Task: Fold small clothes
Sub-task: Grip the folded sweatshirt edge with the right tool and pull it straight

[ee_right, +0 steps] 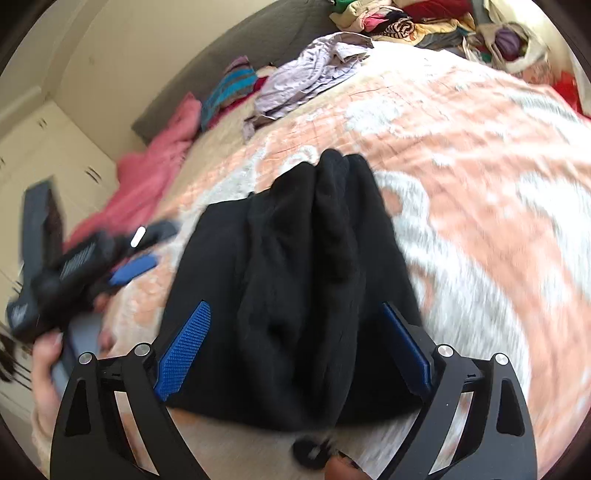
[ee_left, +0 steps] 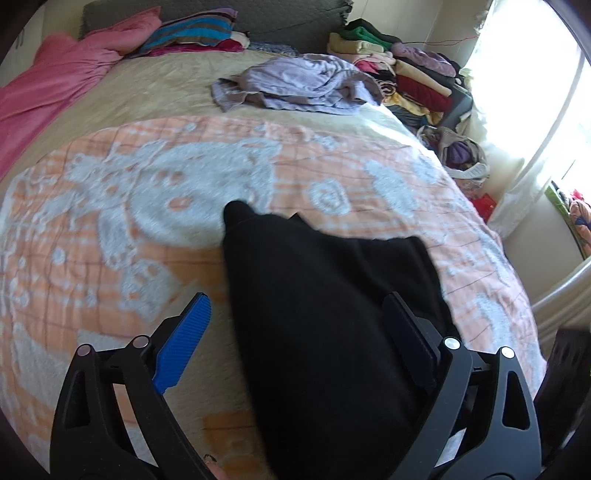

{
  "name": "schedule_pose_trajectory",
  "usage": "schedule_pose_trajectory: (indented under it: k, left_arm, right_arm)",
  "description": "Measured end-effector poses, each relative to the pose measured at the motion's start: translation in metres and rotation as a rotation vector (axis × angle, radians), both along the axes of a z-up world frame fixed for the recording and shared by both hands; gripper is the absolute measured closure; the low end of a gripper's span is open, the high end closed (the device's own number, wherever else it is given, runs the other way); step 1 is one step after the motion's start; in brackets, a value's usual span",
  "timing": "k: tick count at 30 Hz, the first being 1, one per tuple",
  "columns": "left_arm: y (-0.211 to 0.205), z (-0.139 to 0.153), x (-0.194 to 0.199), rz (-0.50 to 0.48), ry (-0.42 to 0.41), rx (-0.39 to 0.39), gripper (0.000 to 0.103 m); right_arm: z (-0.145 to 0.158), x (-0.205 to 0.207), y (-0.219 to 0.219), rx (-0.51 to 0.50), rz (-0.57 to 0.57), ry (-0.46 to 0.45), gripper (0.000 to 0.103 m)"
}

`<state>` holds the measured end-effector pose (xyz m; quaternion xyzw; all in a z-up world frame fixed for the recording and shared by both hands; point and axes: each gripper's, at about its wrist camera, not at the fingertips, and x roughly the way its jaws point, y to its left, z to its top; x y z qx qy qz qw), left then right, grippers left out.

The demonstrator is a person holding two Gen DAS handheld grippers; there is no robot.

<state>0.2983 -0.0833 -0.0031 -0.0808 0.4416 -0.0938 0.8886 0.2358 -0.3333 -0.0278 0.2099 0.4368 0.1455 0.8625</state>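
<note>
A small black garment (ee_left: 317, 317) lies bunched in folds on the orange-and-white patterned blanket (ee_left: 147, 192). In the left wrist view my left gripper (ee_left: 295, 314) is open, its jaws wide apart over the garment's near end, nothing held. In the right wrist view the same black garment (ee_right: 295, 266) lies between the spread jaws of my right gripper (ee_right: 295, 325), which is open and holds nothing. The left gripper (ee_right: 122, 266) shows blurred at the left of the right wrist view, beside the garment's left edge.
A crumpled lilac garment (ee_left: 295, 85) lies farther up the bed. A pink cover (ee_left: 48, 85) and striped pillow (ee_left: 192, 33) sit at the head. A heap of clothes (ee_left: 399, 62) and a bag (ee_left: 458, 151) stand beside the bed near the bright window (ee_left: 535, 92).
</note>
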Motion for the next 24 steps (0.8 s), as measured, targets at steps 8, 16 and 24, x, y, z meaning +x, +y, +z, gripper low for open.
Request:
schedule_pose_trajectory:
  k: [8,16,24]
  left_arm:
    - [0.009,-0.032,-0.022,-0.005,0.017,0.045,0.014]
    - [-0.01,-0.03,-0.025,-0.038,0.023,0.037,0.014]
    - [-0.035,-0.034,-0.04,-0.083,0.006,0.075,0.012]
  right_arm:
    - [-0.011,0.039,0.0,-0.028,0.034,0.0,0.035]
    - [0.002,0.036,0.0,-0.071,0.079,-0.116,0.084]
    - [0.013,0.033,-0.024,-0.152,0.04,-0.165,0.097]
